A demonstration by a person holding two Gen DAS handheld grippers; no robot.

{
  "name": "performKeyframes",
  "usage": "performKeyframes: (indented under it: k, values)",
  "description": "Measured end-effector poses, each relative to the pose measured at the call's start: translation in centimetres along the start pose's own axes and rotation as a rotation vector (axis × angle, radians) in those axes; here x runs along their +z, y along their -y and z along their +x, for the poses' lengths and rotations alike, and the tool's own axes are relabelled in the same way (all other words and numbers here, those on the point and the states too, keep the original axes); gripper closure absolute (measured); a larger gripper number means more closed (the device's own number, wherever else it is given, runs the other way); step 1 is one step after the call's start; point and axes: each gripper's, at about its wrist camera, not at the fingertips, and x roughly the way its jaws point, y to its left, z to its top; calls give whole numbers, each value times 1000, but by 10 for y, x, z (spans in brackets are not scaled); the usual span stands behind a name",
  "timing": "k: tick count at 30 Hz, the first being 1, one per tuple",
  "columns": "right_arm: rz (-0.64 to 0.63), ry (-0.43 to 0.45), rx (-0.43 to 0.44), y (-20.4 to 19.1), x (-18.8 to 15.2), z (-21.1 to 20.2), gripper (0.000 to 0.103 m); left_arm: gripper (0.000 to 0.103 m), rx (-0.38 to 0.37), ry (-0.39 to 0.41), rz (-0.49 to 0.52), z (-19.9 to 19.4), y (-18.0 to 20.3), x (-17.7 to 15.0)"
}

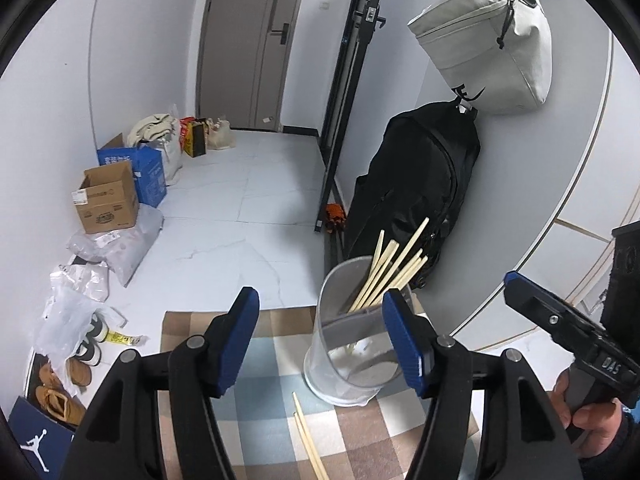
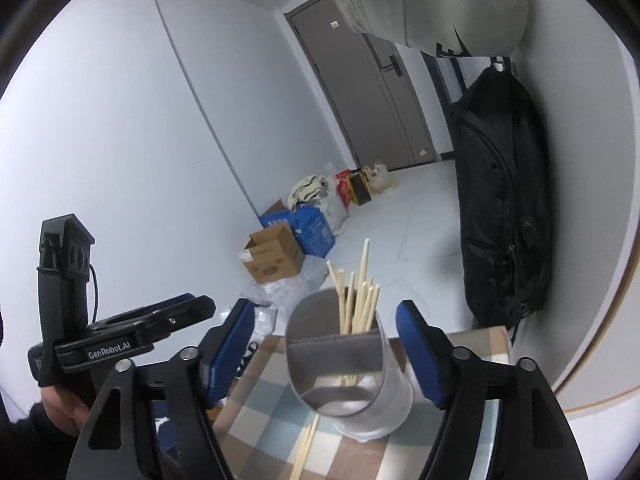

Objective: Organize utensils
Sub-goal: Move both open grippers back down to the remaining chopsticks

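Observation:
A translucent utensil holder (image 1: 348, 360) with a grey divider stands on a checked cloth (image 1: 272, 408). Several wooden chopsticks (image 1: 392, 272) lean inside its far compartment. Two loose chopsticks (image 1: 310, 440) lie on the cloth in front of it. My left gripper (image 1: 324, 344) is open and empty, just left of the holder and above the loose chopsticks. In the right wrist view my right gripper (image 2: 324, 356) is open and empty, with the holder (image 2: 360, 384) between its blue fingers (image 2: 420, 356). The chopsticks (image 2: 356, 300) stand up in it and the loose pair (image 2: 306, 448) lies below.
The right gripper (image 1: 568, 332) shows in the left wrist view, the left gripper (image 2: 128, 340) in the right wrist view. A black backpack (image 1: 412, 200) and a grey bag (image 1: 488, 36) hang on the wall behind. Cardboard boxes (image 1: 106, 200), bags and shoes (image 1: 60, 384) lie on the floor.

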Motion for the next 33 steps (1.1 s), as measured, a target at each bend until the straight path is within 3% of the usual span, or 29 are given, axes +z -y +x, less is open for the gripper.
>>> performKeyframes:
  k: [5,15,19,27,33]
  values:
    - [-1,-13,-4,-8,-14,-8,18,32,50,38,-29,-13,-3,-16]
    - [-34,-40,-15,-22,-50,-16,6,30,99,65,-39,-24,-3,-48]
    - [-35,-46,-25,-26,-64,-18,3,19,115,74,-43,-26,-5,-59]
    - [-40,-87,-37,-30,-91,-8,2,19,142,59,-93,-22,-24,-87]
    - [-62,-194,-52,-33,-116,20,2,19,160,45,-114,-22,-41,-103]
